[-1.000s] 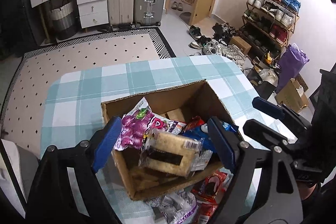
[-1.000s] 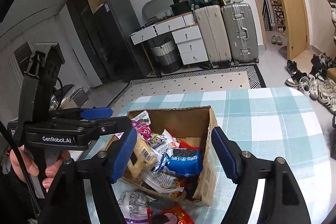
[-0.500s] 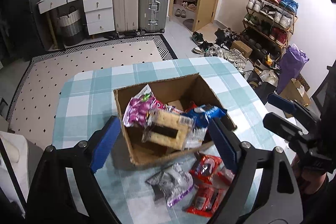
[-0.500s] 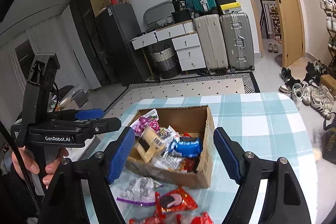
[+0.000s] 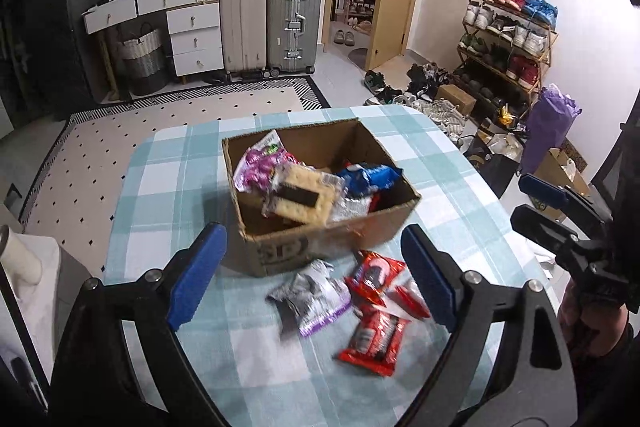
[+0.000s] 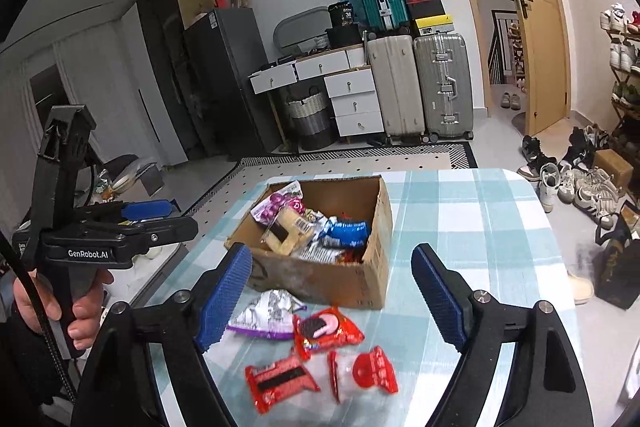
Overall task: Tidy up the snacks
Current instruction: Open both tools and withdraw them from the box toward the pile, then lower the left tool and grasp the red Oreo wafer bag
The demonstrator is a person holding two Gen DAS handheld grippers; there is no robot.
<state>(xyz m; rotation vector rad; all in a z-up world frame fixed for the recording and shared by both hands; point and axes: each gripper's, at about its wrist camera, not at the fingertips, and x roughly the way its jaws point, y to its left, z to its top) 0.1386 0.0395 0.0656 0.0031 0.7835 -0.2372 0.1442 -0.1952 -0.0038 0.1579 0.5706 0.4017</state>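
An open cardboard box stands on the checked table. It holds several snacks: a cracker pack, a purple pack and a blue cookie pack. In front of the box lie a silver-purple pack and several red packs. My left gripper is open and empty, above the loose packs. My right gripper is open and empty, also above them. The left gripper also shows in the right wrist view, at the left.
The table has rounded corners and its edges are near on both sides. Suitcases, drawers and a basket stand at the back wall. A shoe rack and shoes fill the floor at the right.
Both grippers have pulled back and up from the box. The box looks smaller and the loose packs in front of it have come into view. Both stay open.
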